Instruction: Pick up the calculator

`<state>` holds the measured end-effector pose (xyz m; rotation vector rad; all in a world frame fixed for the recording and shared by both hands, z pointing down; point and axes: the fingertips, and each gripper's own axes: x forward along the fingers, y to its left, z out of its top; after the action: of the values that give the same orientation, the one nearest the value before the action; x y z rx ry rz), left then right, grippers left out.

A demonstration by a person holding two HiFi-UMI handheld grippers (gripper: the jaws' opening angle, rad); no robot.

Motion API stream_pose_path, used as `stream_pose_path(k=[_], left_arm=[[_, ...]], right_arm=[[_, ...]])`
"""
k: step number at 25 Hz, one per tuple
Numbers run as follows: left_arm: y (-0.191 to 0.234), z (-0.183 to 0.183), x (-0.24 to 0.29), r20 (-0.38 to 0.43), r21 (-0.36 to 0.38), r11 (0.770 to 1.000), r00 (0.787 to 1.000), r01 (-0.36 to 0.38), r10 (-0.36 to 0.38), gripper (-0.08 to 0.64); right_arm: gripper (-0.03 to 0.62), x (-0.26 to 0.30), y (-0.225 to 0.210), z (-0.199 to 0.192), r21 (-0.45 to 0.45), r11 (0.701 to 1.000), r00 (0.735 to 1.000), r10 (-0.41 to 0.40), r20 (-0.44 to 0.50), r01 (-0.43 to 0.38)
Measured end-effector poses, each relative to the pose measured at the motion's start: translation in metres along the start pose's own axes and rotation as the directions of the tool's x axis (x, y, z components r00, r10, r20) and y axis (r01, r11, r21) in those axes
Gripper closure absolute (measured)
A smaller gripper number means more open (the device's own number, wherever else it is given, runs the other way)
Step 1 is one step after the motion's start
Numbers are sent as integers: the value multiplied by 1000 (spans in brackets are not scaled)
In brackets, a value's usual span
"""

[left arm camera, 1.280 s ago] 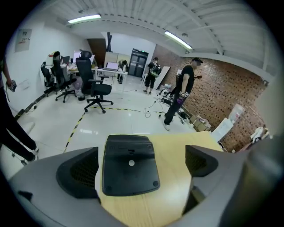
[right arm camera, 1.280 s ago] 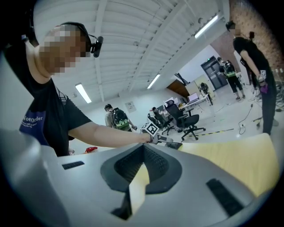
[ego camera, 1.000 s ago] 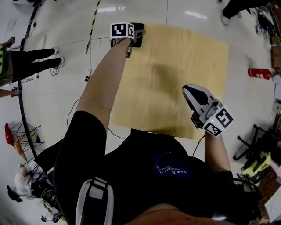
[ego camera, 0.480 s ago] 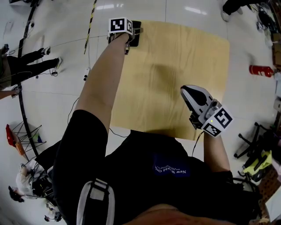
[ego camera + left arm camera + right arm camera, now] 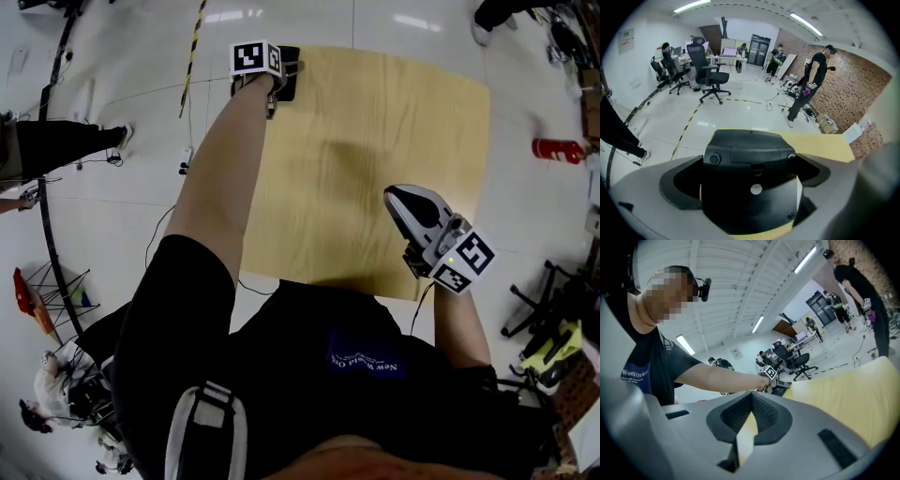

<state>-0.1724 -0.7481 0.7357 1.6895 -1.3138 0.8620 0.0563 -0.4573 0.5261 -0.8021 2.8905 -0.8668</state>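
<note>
Pale glossy floor (image 5: 112, 197) lies all round a tan wooden surface (image 5: 375, 141). Off the surface's left side, a yellow-and-black striped strip (image 5: 197, 42) runs across the floor, and black office chairs (image 5: 710, 70) stand well beyond the surface's far edge. At the surface's far left corner, the left claw (image 5: 750, 157) is spread wide and closed against the two sides of the black calculator (image 5: 749, 140), which fills the gap between the jaws. The calculator's back, with a battery cover and a small round screw, faces the left gripper view. Over the surface's near right part the right claw (image 5: 750, 399) hangs with its jaws brought together and nothing between them; only a thin wedge of wood shows through. Right of the surface, a red fire extinguisher (image 5: 555, 150) lies on the floor
</note>
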Motion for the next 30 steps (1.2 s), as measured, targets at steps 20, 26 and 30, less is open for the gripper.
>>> stream_pose_path(k=[20,26,30], left_arm=[[0,2,-2,67,-2,1000,998,-10,10,-34],[-1,0,-4,60,18,1000,998,4,-5,-34],[-1,-2,-7,64,11,999,997,31,-32,-34]], right_arm=[[607,-3,3,4,13,1000,1000,9,10,-9],[607,-9,2,10,10,1000,1000,-2,18,2],[607,-11,2,14,2,1000,1000,-8,15,8]])
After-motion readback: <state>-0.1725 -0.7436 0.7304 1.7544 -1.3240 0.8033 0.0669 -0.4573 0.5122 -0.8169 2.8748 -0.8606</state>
